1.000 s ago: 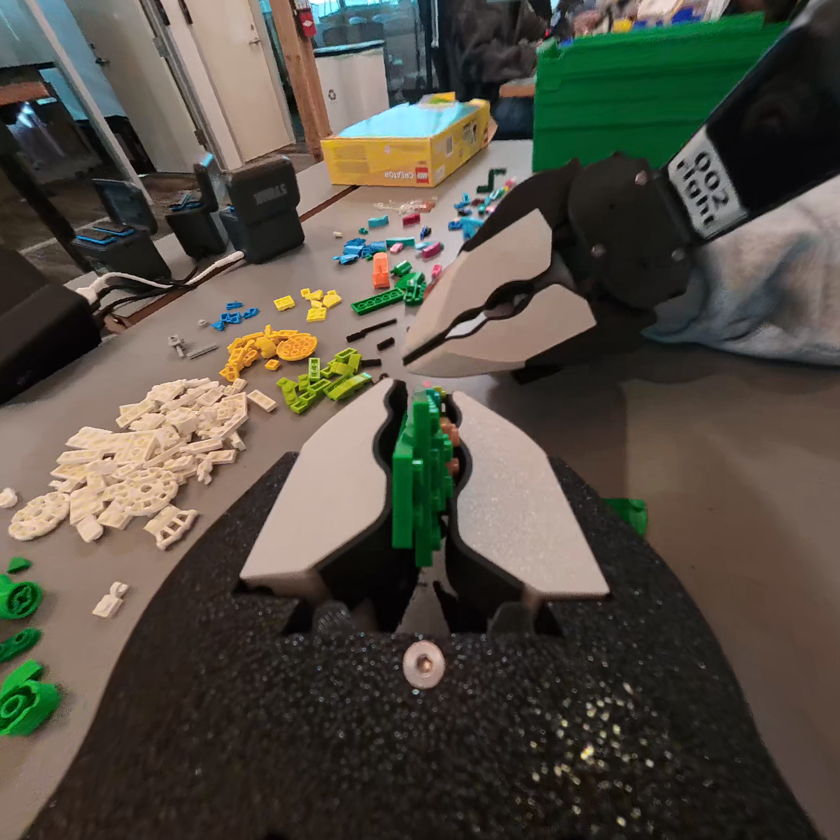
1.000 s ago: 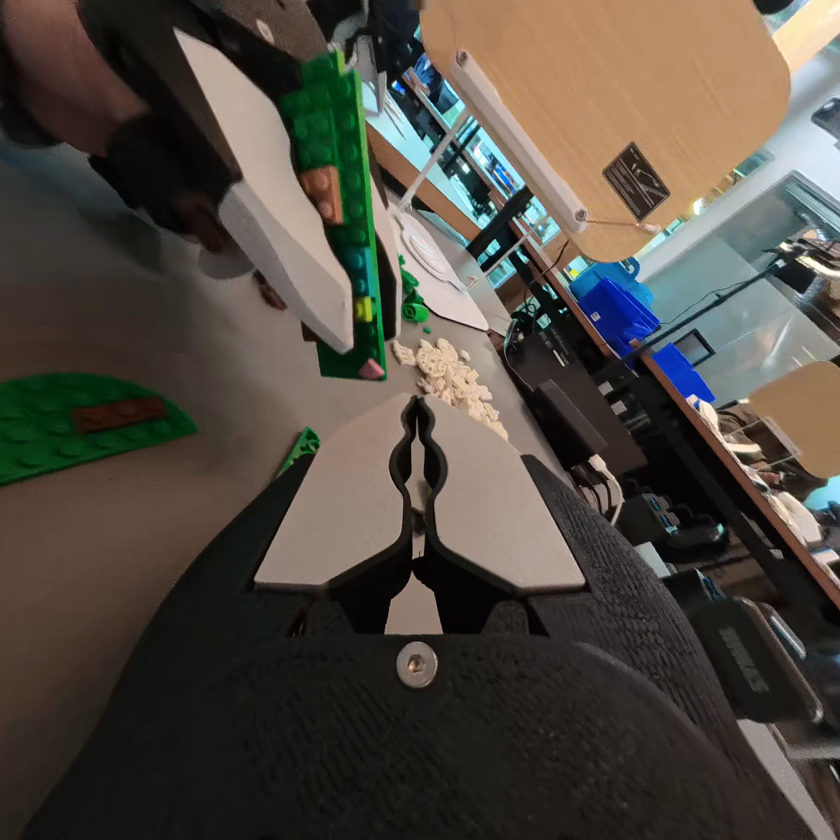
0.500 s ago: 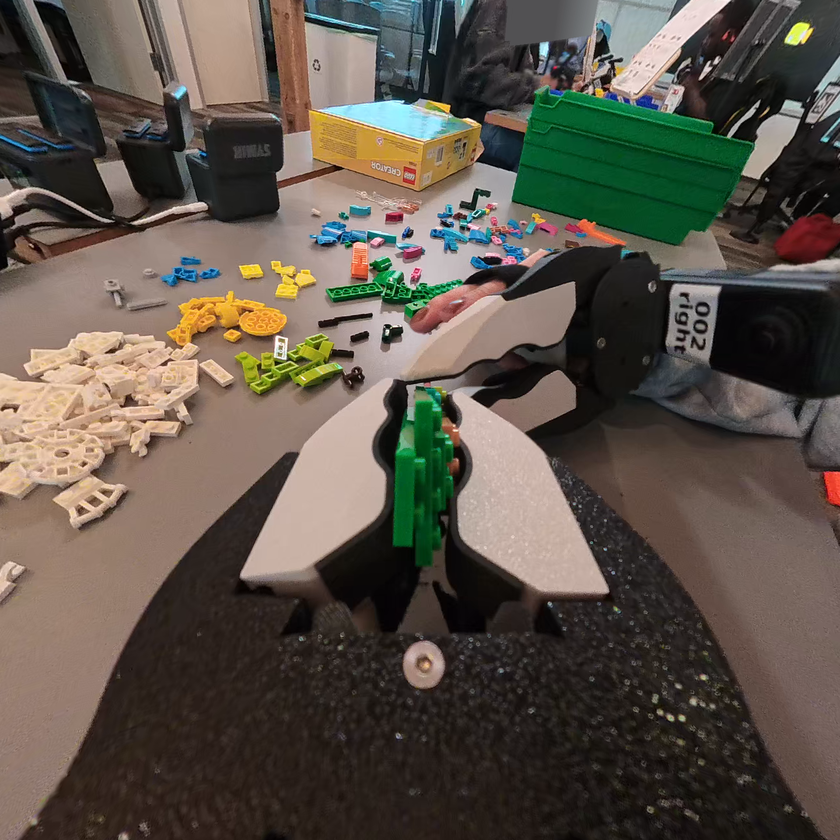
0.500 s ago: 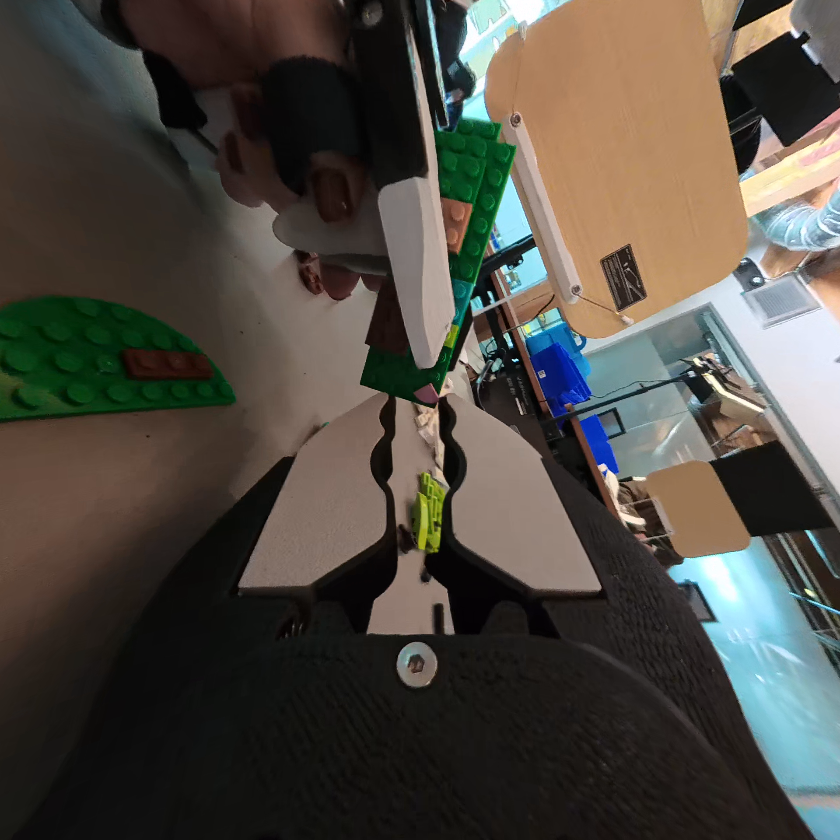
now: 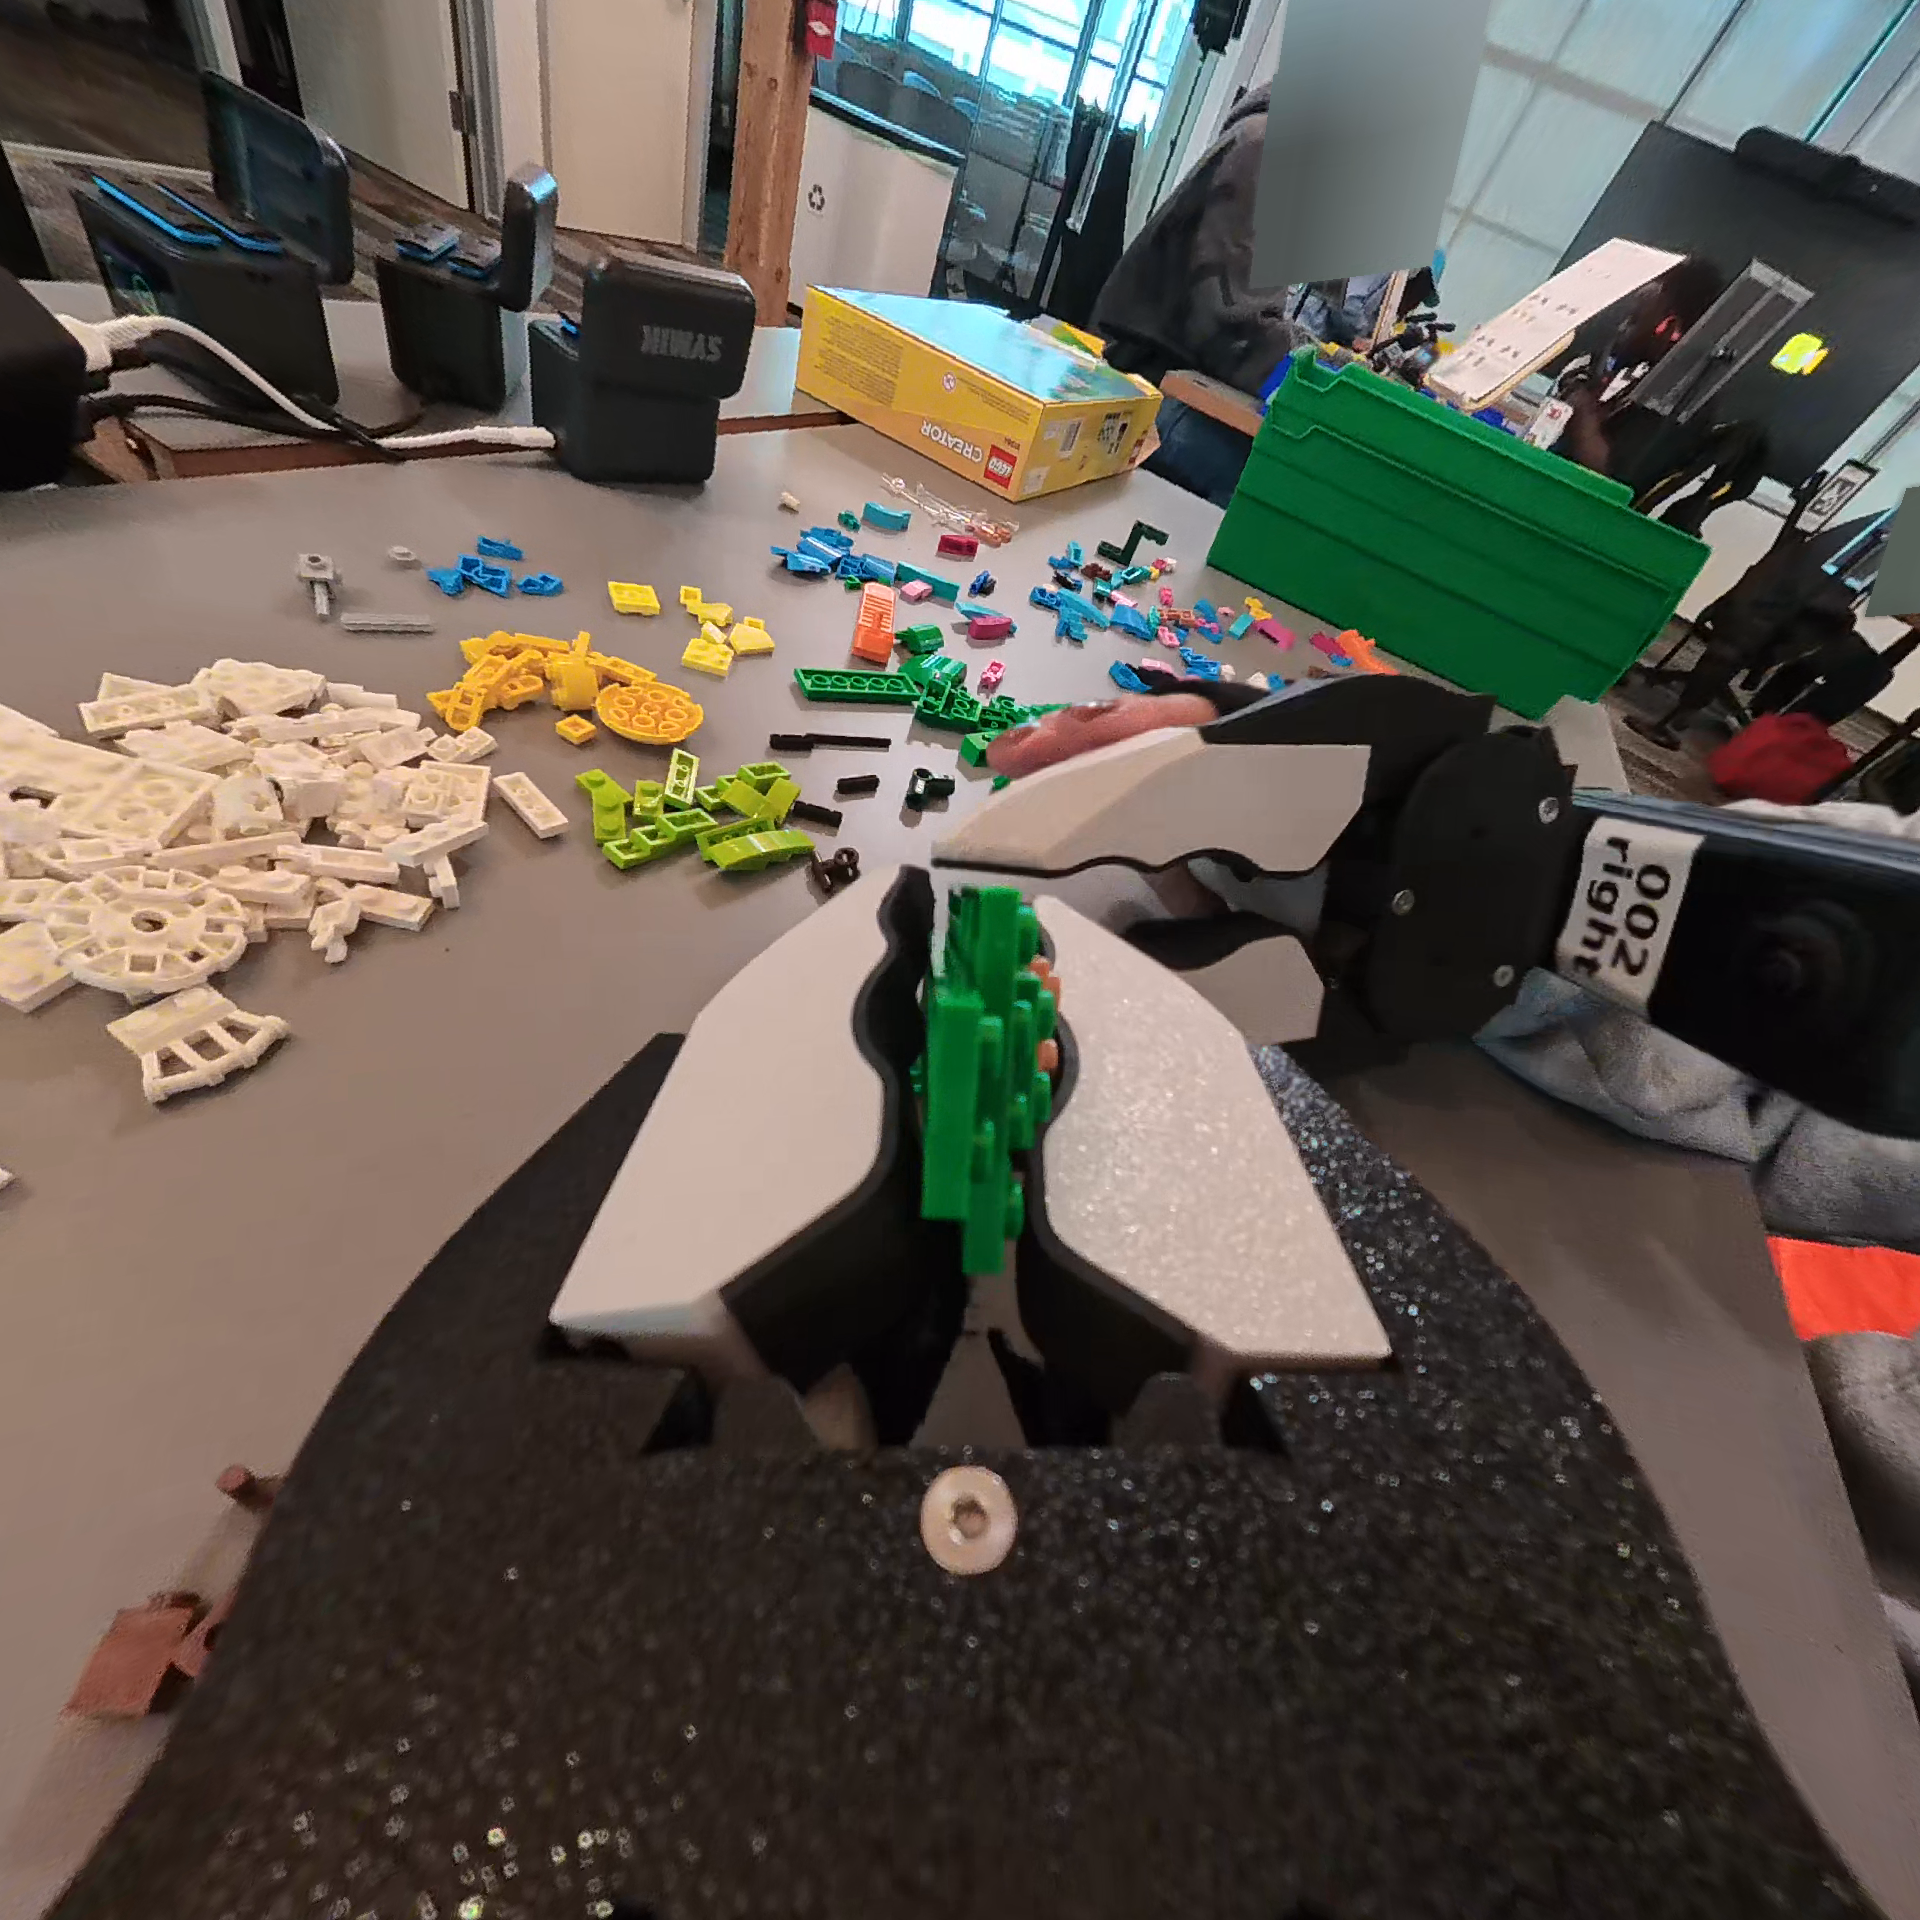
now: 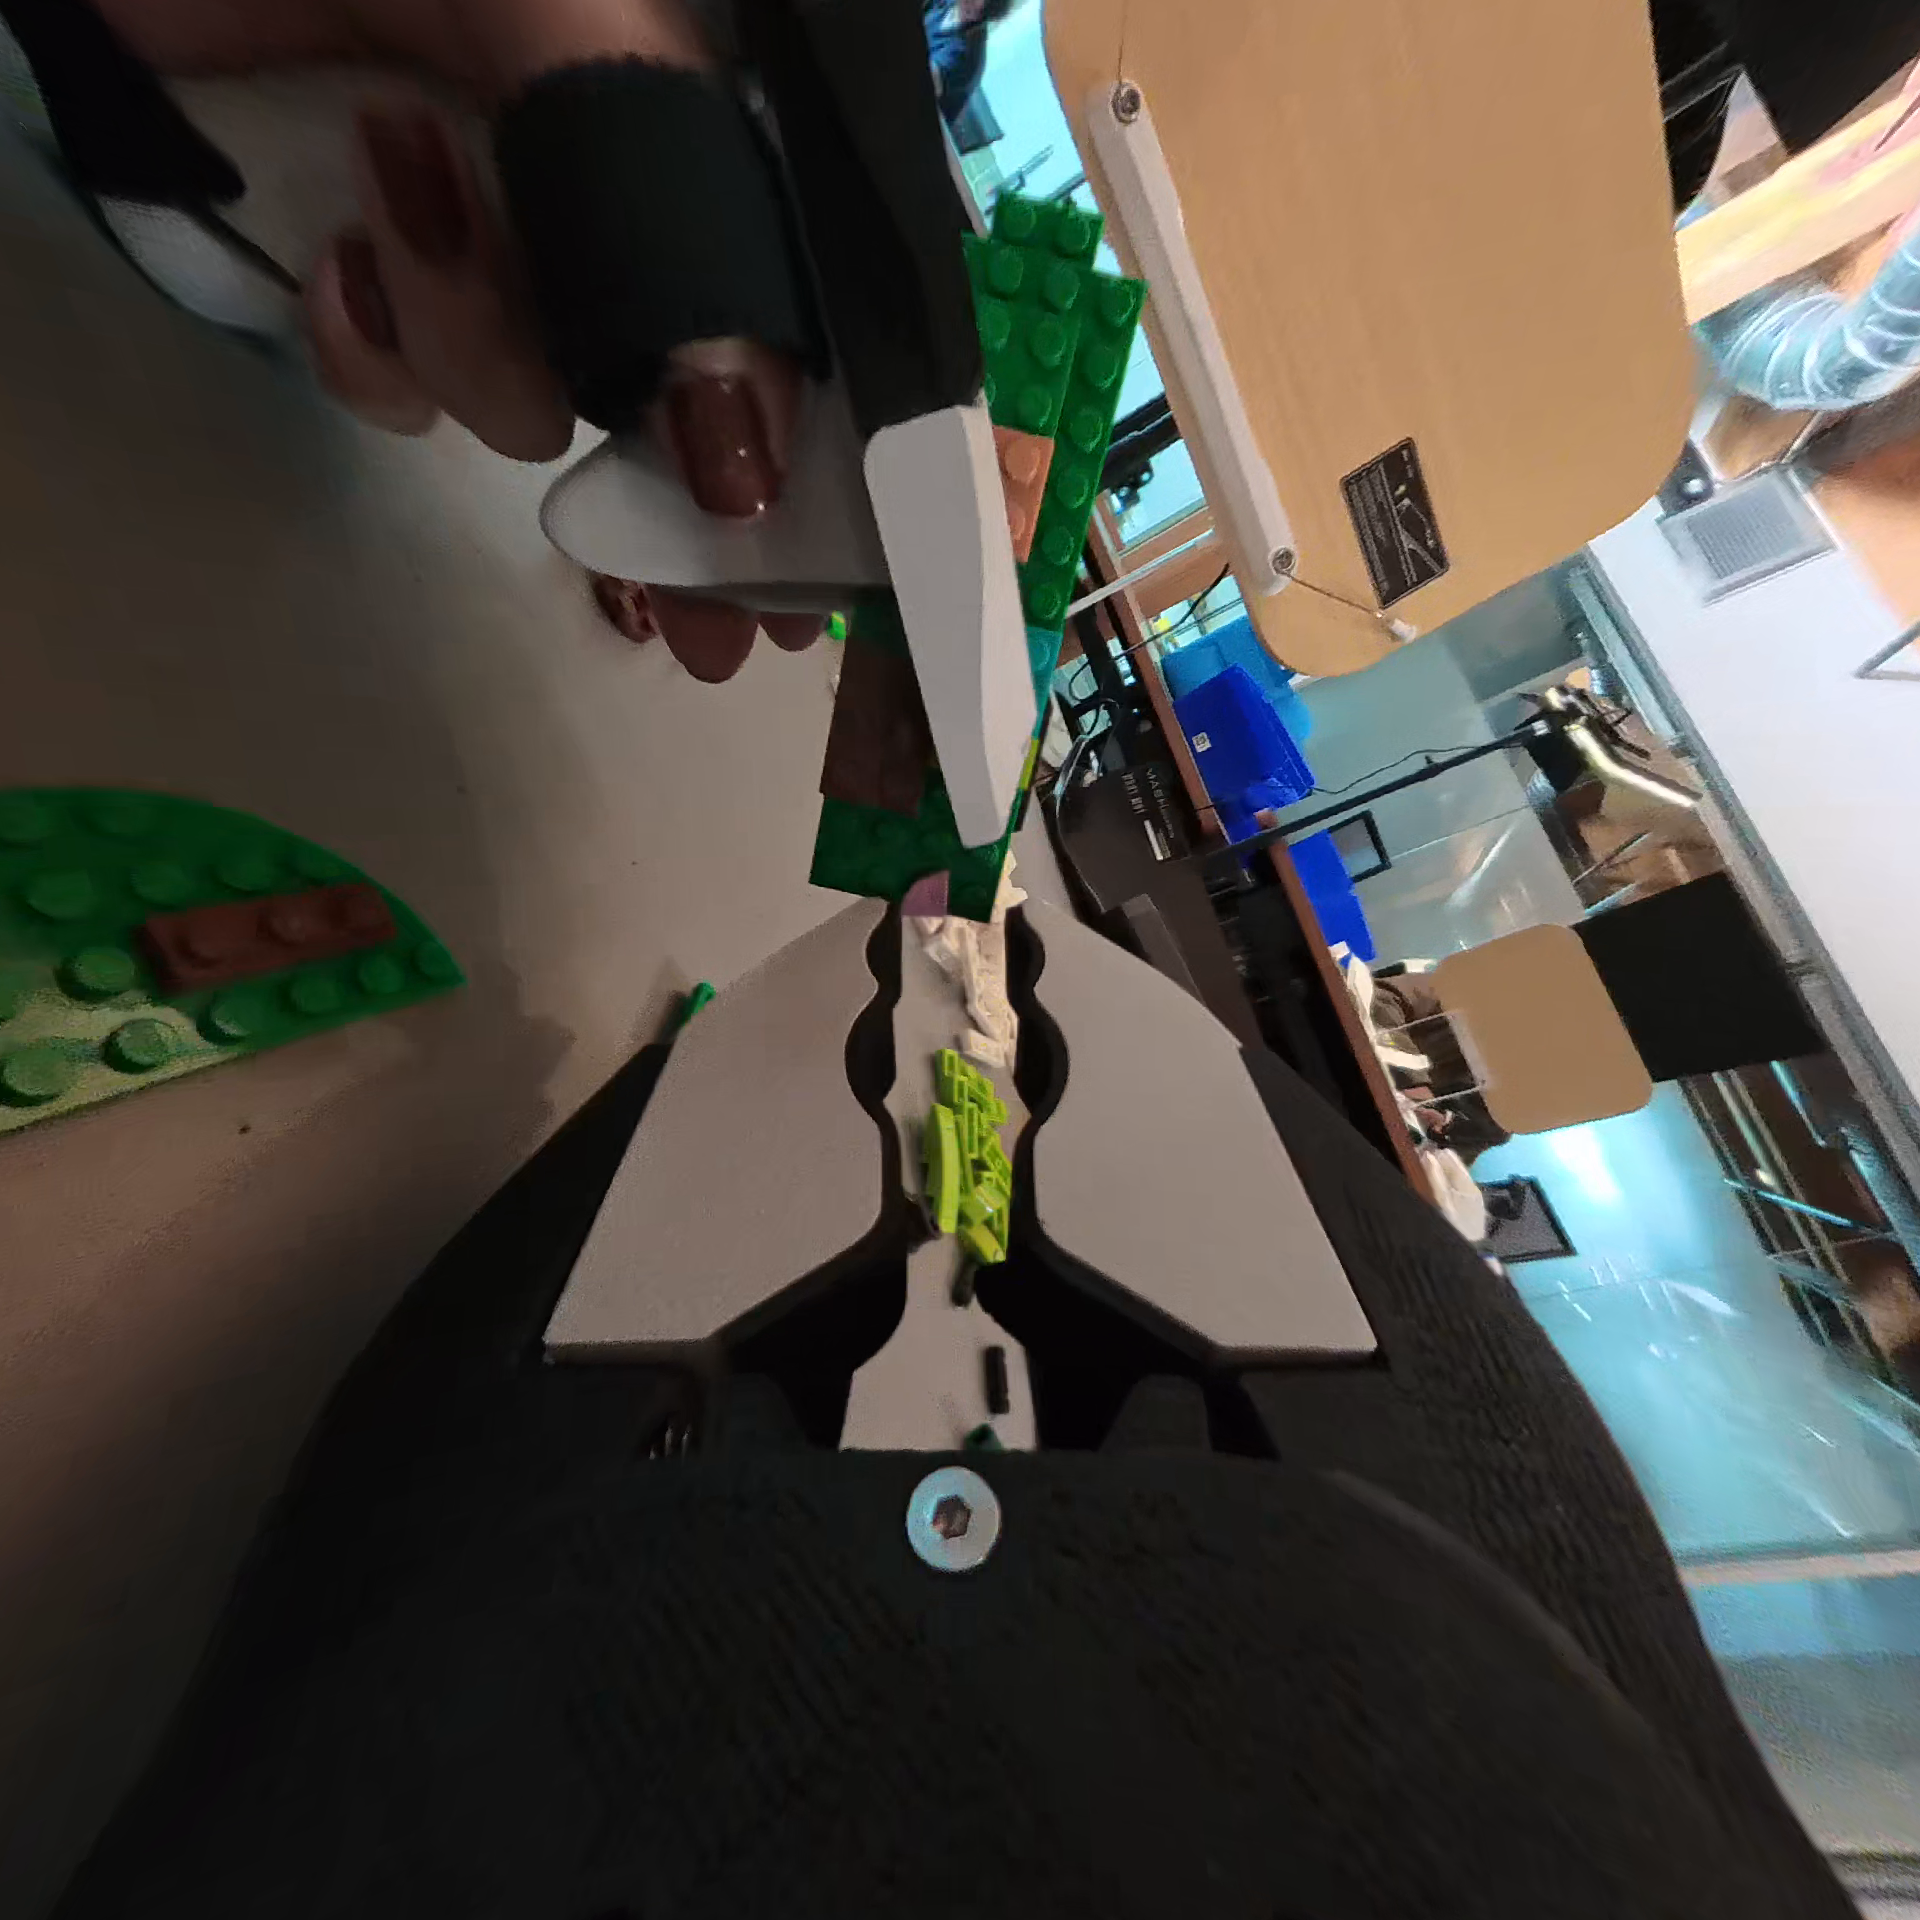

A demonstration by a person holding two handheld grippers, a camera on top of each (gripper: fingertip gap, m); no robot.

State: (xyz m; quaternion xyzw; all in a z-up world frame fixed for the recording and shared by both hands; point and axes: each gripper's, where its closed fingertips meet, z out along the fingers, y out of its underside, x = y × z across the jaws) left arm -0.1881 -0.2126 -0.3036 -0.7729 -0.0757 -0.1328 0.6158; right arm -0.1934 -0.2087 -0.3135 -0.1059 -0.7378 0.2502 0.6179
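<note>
My left gripper (image 5: 977, 914) is shut on a green brick assembly (image 5: 982, 1049) of stacked plates with a brown-orange piece, held on edge above the grey table (image 5: 416, 1143). In the right wrist view the assembly (image 6: 1049, 343) hangs between the left gripper's fingers (image 6: 956, 623), and its lower end (image 6: 883, 852) reaches my right gripper (image 6: 954, 920). The right gripper is open, with bare table showing between its pads. Its upper finger (image 5: 1143, 800) lies across just above the assembly's tip. A green half-round plate (image 6: 94, 997) with a brown plate (image 6: 270, 930) on it lies on the table to the left.
Sorted brick piles lie ahead: white (image 5: 208, 810), yellow (image 5: 582, 691), lime (image 5: 707, 816), and mixed blue and pink (image 5: 1143, 613). A yellow box (image 5: 966, 400), stacked green bins (image 5: 1455, 540) and black chargers (image 5: 644, 384) stand at the back. Brown pieces (image 5: 135, 1652) lie near left. Only a small space, under 4 cm, lies between the two pairs of fingers.
My right gripper was shut a second ago and has opened, and its tips have come up to the end of the green assembly. My left gripper keeps its hold.
</note>
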